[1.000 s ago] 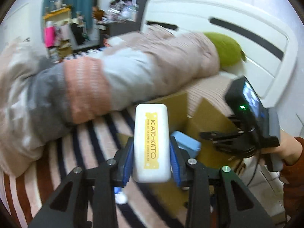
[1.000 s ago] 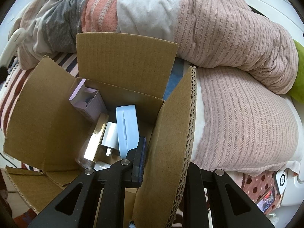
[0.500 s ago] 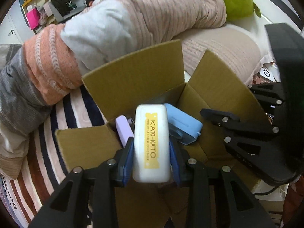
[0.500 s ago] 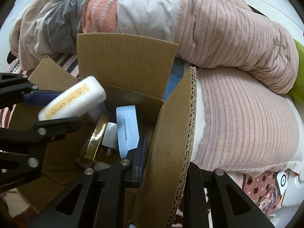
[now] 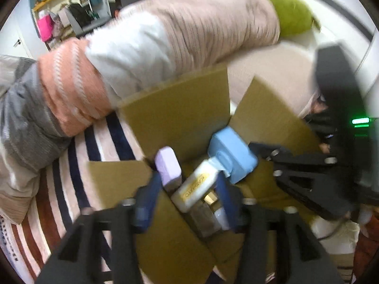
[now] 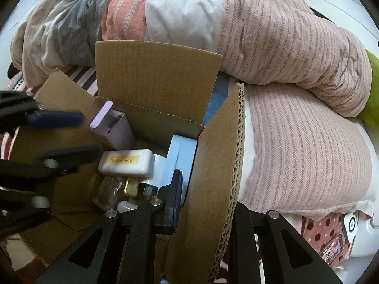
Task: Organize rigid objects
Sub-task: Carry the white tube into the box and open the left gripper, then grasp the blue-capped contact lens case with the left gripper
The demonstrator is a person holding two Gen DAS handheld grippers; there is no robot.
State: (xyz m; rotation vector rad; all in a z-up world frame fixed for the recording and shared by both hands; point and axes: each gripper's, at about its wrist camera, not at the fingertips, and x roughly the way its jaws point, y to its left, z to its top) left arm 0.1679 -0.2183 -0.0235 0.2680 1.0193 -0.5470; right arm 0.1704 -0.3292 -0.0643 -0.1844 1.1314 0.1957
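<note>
An open cardboard box (image 6: 156,75) sits on the bed. The white KATO-KATO case (image 5: 195,185) lies inside it on other items, free of my fingers; it also shows in the right wrist view (image 6: 126,162). My left gripper (image 5: 187,196) is open above the box, its blue pads apart; it shows at the left of the right wrist view (image 6: 59,132). My right gripper (image 6: 203,201) is shut on the box's right flap (image 6: 220,165). A light blue case (image 6: 181,156) and a lilac carton (image 6: 113,127) stand in the box.
A rolled pink, white, orange and grey duvet (image 6: 213,30) lies behind the box. A striped sheet (image 5: 78,151) covers the bed at left. A green cushion (image 5: 291,16) rests by the white headboard. A gold-capped bottle (image 6: 118,189) lies in the box.
My left gripper opened and the white KATO-KATO case dropped into the box, landing on its side. The right gripper stayed clamped on the flap.
</note>
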